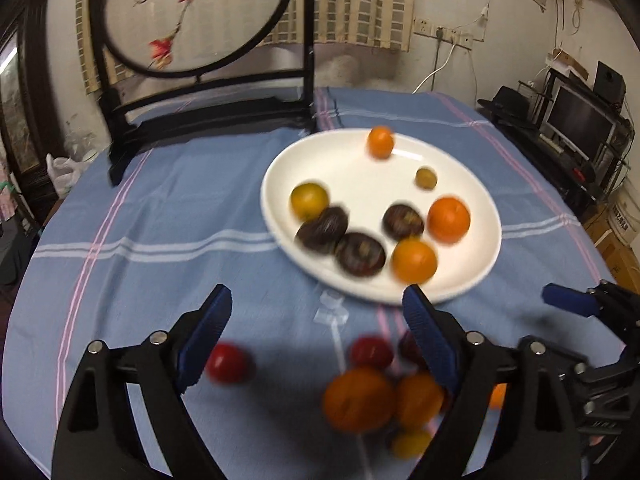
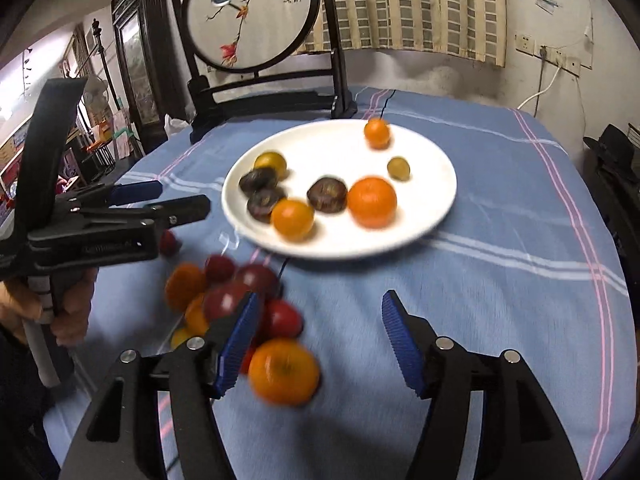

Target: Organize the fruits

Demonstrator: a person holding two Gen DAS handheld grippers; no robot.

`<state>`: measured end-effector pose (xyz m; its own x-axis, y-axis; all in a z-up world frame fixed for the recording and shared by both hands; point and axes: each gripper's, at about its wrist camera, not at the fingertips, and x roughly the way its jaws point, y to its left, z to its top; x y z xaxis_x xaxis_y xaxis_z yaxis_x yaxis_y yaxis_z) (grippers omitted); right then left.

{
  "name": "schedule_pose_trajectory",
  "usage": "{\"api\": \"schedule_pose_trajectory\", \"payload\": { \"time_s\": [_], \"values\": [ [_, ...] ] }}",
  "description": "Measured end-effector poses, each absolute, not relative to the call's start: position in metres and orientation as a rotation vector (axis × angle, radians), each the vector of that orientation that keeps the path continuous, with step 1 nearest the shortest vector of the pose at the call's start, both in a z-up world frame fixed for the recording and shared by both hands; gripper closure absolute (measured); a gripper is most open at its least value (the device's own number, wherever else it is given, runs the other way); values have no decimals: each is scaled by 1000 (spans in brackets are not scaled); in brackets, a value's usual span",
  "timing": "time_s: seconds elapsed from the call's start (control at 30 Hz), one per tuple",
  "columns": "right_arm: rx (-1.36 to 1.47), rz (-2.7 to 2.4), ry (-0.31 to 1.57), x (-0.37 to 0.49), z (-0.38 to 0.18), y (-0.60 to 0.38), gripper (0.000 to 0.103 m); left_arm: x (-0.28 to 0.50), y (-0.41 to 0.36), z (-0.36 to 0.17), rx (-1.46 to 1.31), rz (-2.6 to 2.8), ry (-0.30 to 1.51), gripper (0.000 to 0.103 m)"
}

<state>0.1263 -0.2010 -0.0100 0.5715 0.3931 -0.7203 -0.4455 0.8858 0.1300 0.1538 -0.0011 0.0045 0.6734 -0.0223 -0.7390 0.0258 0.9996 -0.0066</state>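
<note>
Blurred red and orange fruits (image 2: 240,312) heaped before white plate (image 2: 436,216); both grippers' jaws released, empty.

Table under blue striped cloth (image 2: 480,240): white plate (image 2: 432,200), loose fruit cluster (image 2: 240,300), dark-framed embroidered screen (image 2: 256,92).

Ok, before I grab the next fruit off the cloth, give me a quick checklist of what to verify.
1. Left gripper open and empty: ok.
2. Right gripper open and empty: ok, only cloth between its fingers.
3. Free room on the white plate: ok, its right side is bare.
4. Loose fruit pile on the tablecloth within view: ok, low on the left in the right wrist view.
5. Big orange clear of its neighbours: cannot tell, the picture is blurred.
6. The two grippers apart from each other: ok.
</note>
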Motion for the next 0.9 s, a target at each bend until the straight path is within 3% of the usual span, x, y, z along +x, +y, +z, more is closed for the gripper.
{"api": "schedule_pose_trajectory", "payload": {
  "time_s": [0.27, 0.6, 0.67, 0.77, 0.9],
  "values": [
    [-138, 491, 859, 79, -24, -198, 39, 121, 27, -8, -43, 16, 829, 15],
    [-218, 459, 932, 91, -46, -172, 40, 119, 67, -22, -124, 44, 842, 15],
    [-221, 459, 940, 96, -50, -171, 43, 120, 70, -22, -144, 39, 847, 15],
    [-201, 456, 932, 97, -51, -172, 60, 121, 69, -23, -139, 41, 857, 15],
    [-160, 471, 920, 96, -51, -180, 60, 123, 64, -27, -110, 45, 867, 15]
  ]
}}
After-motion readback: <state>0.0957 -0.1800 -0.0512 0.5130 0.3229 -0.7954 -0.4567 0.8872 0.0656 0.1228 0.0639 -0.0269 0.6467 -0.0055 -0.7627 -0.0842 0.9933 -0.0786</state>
